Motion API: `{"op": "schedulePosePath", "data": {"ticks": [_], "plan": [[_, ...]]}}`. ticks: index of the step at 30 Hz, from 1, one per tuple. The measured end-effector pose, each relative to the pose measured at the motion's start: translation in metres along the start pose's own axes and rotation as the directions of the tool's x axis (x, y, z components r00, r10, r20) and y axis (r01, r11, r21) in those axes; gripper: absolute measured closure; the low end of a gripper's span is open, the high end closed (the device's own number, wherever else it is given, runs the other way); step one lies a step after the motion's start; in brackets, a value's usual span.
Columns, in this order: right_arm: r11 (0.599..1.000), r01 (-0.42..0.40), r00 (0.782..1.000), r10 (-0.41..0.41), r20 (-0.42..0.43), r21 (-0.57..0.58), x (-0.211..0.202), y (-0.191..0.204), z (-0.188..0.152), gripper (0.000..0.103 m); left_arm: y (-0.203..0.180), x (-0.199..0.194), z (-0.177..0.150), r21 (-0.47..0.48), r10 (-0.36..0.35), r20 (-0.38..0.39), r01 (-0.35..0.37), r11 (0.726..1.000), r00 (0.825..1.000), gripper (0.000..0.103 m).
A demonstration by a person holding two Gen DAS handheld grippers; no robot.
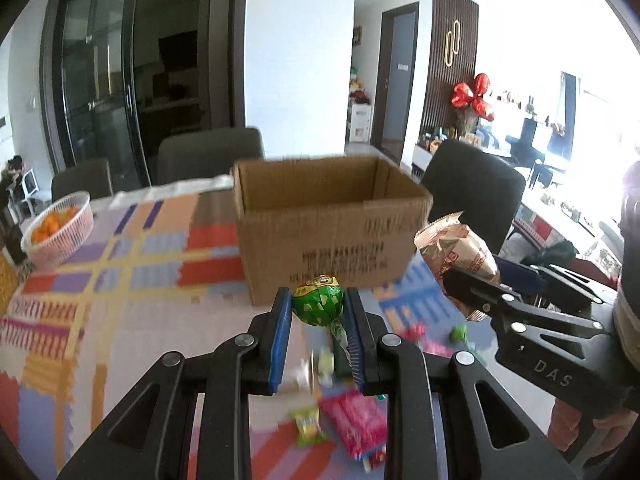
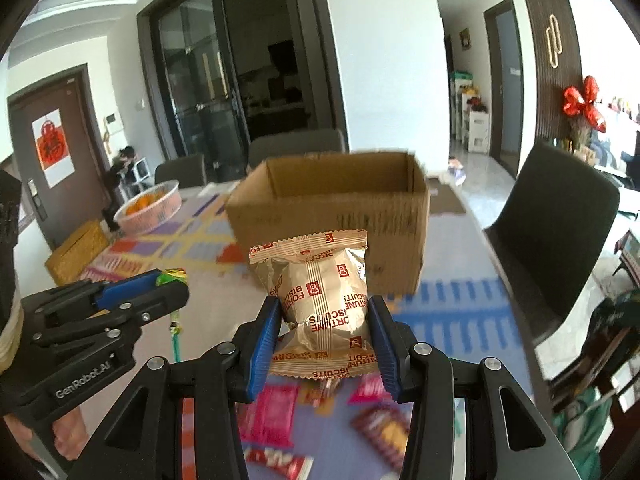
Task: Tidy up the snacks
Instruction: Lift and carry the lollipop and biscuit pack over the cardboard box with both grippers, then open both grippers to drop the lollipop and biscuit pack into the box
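Observation:
An open cardboard box (image 1: 328,224) stands on the patterned table; it also shows in the right wrist view (image 2: 332,208). My left gripper (image 1: 318,308) is shut on a green lollipop (image 1: 318,300), held above the table in front of the box; it shows in the right wrist view (image 2: 168,284) at the left. My right gripper (image 2: 324,316) is shut on a gold fortune biscuit packet (image 2: 320,300), also in front of the box; the packet shows in the left wrist view (image 1: 456,252) at the right.
Pink, red and green snack packets (image 1: 352,424) (image 2: 276,412) lie on the table below the grippers. A basket of oranges (image 1: 58,228) (image 2: 150,208) sits at the far left. Dark chairs (image 1: 472,192) (image 2: 560,232) stand around the table. A woven yellow box (image 2: 76,252) is at left.

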State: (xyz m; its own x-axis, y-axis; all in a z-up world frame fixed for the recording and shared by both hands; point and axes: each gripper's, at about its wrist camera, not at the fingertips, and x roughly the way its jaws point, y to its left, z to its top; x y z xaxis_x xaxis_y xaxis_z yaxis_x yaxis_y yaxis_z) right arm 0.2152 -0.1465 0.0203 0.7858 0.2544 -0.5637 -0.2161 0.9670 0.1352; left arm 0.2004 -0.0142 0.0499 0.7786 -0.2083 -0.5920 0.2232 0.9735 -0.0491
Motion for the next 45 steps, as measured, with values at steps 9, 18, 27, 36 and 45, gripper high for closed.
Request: {"op": "schedulePosePath", "data": {"ticks": [9,18,27,36,45], "plan": [[0.999,0.03,0.999,-0.03,0.034,-0.017,0.015,-0.003,0.062,0.057,0.012,0.02,0.066,0.034,0.0,0.02,-0.001,0.999,1.0,0.076],[0.999,0.026,0.999,-0.028,-0.025,-0.044,0.055,-0.006,0.11,0.057,0.029,0.06,0.108,0.028,0.027,-0.018,-0.027,0.999,0.999,0.076],[0.999,0.03,0.996,-0.032,-0.088,-0.03,0.092,-0.021,0.128,0.057,0.035,0.102,0.125,0.028,0.029,-0.068,-0.027,0.999,0.997,0.076],[0.998,0.055,0.992,-0.059,-0.113,-0.036,0.12,-0.025,0.134,0.052,0.04,0.131,0.128,0.004,0.066,-0.099,-0.066,0.998,0.993,0.054],[0.997,0.083,0.989,-0.083,-0.122,-0.005,0.104,-0.036,0.12,0.042,0.031,0.098,0.106,0.032,0.105,-0.059,-0.103,0.994,0.993,0.032]]}}
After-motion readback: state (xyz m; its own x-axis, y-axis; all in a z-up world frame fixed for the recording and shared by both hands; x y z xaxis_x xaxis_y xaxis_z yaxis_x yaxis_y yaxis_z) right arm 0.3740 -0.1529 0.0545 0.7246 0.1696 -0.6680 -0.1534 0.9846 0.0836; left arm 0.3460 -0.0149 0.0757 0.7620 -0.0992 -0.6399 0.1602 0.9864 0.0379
